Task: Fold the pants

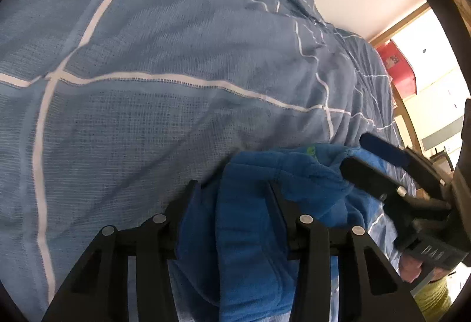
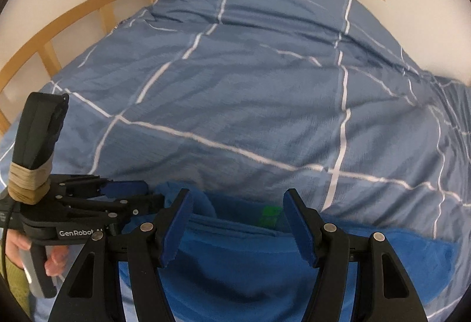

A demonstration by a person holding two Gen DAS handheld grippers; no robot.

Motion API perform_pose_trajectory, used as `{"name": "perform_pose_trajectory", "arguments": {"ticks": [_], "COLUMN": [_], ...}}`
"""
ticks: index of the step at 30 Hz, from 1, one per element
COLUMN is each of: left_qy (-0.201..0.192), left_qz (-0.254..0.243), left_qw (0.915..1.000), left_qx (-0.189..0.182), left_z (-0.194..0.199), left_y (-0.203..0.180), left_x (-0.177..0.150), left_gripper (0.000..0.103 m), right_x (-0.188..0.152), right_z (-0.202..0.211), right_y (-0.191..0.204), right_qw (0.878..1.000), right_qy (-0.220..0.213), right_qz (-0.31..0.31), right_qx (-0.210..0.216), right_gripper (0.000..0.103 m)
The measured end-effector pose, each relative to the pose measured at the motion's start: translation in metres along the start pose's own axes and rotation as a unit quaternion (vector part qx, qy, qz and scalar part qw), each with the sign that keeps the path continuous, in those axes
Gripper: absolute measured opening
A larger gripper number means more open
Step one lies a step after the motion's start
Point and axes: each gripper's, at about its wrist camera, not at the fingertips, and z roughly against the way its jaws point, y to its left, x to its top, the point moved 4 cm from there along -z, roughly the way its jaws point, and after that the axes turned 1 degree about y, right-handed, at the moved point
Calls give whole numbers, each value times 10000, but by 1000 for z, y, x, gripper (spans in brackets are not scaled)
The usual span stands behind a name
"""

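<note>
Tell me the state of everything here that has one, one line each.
Pants: lying bunched on the duvet, not yet folded.
Left tool: shut on a bunch of the pants.
Right tool: open over the pants, gripping nothing.
Duvet: spread over the bed, wrinkled.
</note>
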Motion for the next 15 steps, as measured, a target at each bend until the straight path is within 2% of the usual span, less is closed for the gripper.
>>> {"name": "perform_pose_trajectory", "arguments": {"ticks": [4,6,11,15], "left_qy": [129,191,325,234], "left_qz": [5,30,249,182], "left_qw": [9998,9996,9992,9995], "left_qx": [135,185,44,105], "left_z": [-10,-15,-27,-30], "left_y": [-3,-4,0,-7], "left_x": [4,7,13,14], "left_gripper": [48,53,60,58], "right_x": [-11,-13,-16,-19], "right_z": [-12,-14,-18,-24], "right_y": [-1,0,0,-12], "right_qw": [9999,9999,9994,9990], "right_qy": [85,58,133,181], "right_qz": [-56,-74,-3,-186], "right_qx": [-8,-58,-322,-377], "right_gripper": [65,65,65,65]}}
